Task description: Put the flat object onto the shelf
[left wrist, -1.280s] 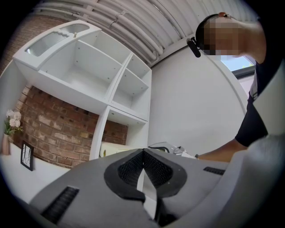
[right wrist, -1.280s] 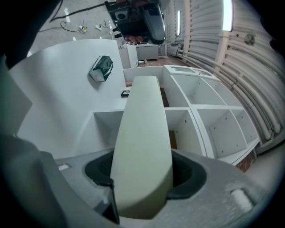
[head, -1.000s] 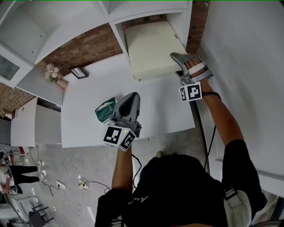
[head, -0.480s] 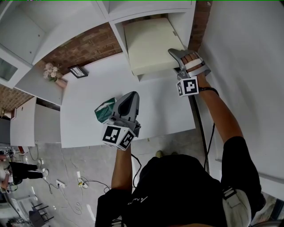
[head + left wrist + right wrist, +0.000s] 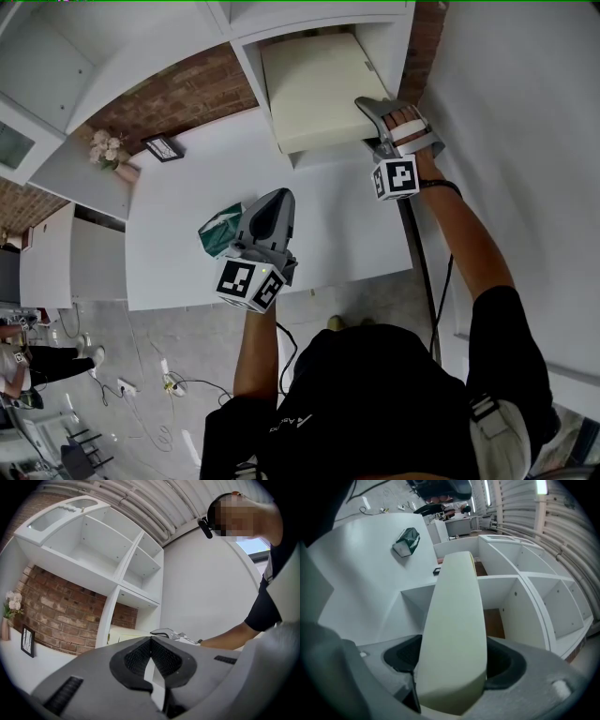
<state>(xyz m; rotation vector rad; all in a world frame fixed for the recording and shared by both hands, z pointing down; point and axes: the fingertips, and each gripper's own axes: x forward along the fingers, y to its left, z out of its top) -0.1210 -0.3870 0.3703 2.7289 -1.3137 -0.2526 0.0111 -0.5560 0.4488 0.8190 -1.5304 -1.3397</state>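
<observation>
The flat object [image 5: 314, 89] is a thick cream pad lying in the bottom compartment of the white shelf [image 5: 246, 58], with its near edge sticking out over the table. My right gripper [image 5: 373, 114] is at the pad's near right corner. In the right gripper view the pad [image 5: 452, 620] runs between the jaws, which are opening; a dark gap shows beside it on the left. My left gripper [image 5: 277, 204] hovers over the white table [image 5: 178, 262], shut with nothing in it [image 5: 151, 641].
A green pouch [image 5: 220, 232] lies on the table by the left gripper. A small picture frame [image 5: 162, 148] and a vase of flowers [image 5: 111, 153] stand at the back left against the brick wall. Upper shelf compartments [image 5: 108, 550] hold nothing. Cables lie on the floor.
The pad has slid deeper into the shelf compartment, and the right gripper has followed it forward. The left gripper has hardly moved.
</observation>
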